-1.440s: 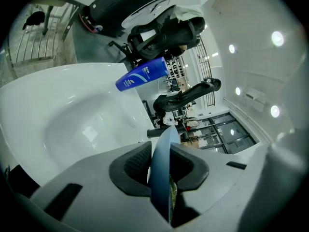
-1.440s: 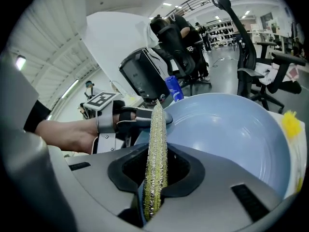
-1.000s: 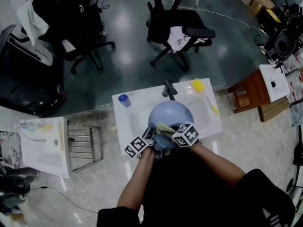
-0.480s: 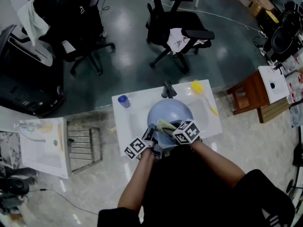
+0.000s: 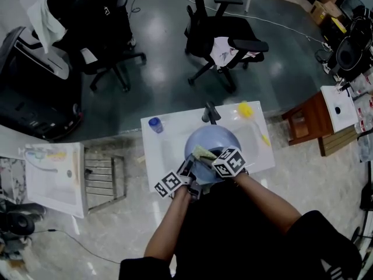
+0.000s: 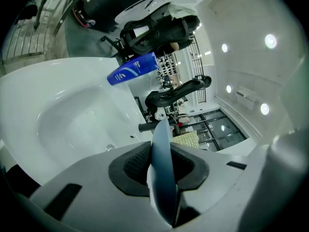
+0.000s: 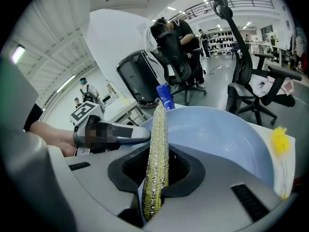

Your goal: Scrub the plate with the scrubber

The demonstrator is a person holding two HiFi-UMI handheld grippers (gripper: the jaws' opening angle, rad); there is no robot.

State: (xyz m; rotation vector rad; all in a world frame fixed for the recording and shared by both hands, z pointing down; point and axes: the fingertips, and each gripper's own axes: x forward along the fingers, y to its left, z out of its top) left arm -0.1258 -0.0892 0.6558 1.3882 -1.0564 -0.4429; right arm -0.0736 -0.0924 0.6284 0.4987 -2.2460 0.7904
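Note:
A pale blue plate (image 5: 213,142) is held tilted over the white sink (image 5: 169,147). My left gripper (image 5: 189,171) is shut on the plate's near-left rim; in the left gripper view the plate (image 6: 161,156) stands edge-on between the pads. My right gripper (image 5: 214,159) is shut on a green-yellow scrubber (image 5: 203,154), which lies against the plate's inner face. In the right gripper view the scrubber (image 7: 157,158) stands edge-on in the jaws, with the plate (image 7: 217,134) just behind it and the left gripper (image 7: 104,132) at its left.
A dark faucet (image 5: 208,112) stands at the sink's back edge. A blue bottle (image 5: 155,125) sits at the back left and a yellow brush (image 5: 246,109) at the back right. Office chairs (image 5: 224,37) stand beyond; a wire rack (image 5: 105,177) is to the left.
The grippers, plate and scrubber keep almost the same place over the sink. The head view has shifted slightly; both grips hold.

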